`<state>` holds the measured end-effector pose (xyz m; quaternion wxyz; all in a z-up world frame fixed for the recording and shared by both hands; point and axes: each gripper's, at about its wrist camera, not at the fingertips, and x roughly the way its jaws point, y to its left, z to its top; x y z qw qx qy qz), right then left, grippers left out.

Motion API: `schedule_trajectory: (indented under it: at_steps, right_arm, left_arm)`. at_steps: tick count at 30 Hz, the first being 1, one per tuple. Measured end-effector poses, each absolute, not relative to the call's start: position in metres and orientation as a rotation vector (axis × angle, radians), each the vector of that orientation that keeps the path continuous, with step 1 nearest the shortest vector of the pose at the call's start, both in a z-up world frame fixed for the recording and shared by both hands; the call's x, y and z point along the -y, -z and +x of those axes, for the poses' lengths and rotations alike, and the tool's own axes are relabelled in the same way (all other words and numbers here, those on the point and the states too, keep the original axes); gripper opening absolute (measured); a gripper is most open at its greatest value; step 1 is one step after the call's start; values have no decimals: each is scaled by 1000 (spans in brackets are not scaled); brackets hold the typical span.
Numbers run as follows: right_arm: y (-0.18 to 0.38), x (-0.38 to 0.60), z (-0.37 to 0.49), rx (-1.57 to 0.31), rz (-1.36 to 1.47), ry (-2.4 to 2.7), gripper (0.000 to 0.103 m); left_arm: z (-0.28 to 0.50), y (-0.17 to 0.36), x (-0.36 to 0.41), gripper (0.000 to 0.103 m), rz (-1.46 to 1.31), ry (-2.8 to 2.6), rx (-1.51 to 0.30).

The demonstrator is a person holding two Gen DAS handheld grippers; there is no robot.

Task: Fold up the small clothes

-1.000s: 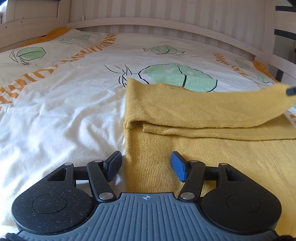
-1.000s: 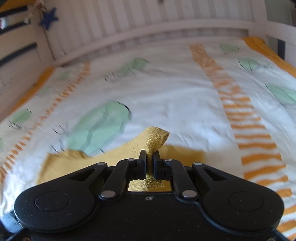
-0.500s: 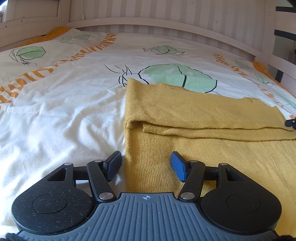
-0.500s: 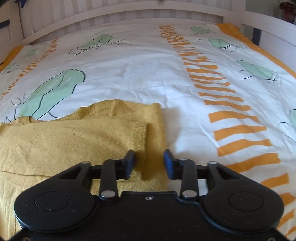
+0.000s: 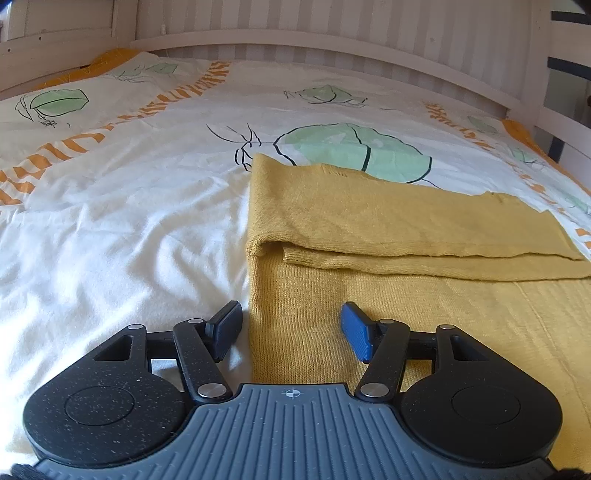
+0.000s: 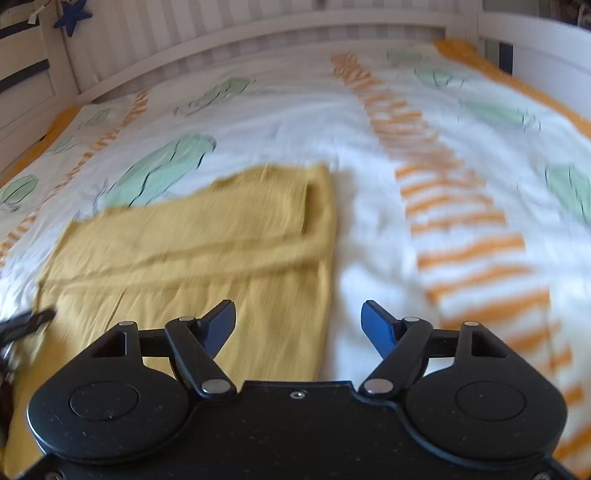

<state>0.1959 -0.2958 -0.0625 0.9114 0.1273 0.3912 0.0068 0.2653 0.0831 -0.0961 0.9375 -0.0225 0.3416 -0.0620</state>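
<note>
Where the fine ribbed knit shows sharpest, straight ahead of the left claw (image 5: 291, 326): a mustard-yellow sweater (image 5: 388, 236), soft and matte, lying flat with one flap folded across its far part and a doubled edge running crosswise. Rectangular in outline from the right claw (image 6: 298, 323), though blurred there. Underneath — a rumpled white bedcover (image 5: 122, 229) printed with pale green leaves and broken orange stripes. Beyond it, a white slatted bed frame (image 5: 332, 40); off to the upper left of the right claw, a dark blue star (image 6: 72, 15) hanging on the frame. Left claw spread wide, empty, straddling the sweater's left edge, pads clear of the cloth. Right claw spread wide too, gripping nothing — straddling the sweater's right edge, one finger over knit, the other over bedcover.
</note>
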Motion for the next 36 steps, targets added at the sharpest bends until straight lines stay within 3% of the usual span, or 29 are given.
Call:
schedule_trajectory:
  at_steps: [6,17,21,26,36]
  right_arm:
    - [67,296,155,-853,345,-41,80]
    - [68,299,101,-931,408,-98,88]
    - [70,297,91,-964,448,-116,101]
    - [78,299,83,-1013,520,-134,103]
    - [84,310,68,-1042,620,-198,103]
  left_arm:
    - [249,80,-96,63,-79,195,-812]
    - [147,69,-123,64,-77,283,-922]
    - [124,70,-121,73,-53,284,-930]
    - [108,74,-114,82,-24,287,-932]
    - [94,73,-127,82,-115,321,-934]
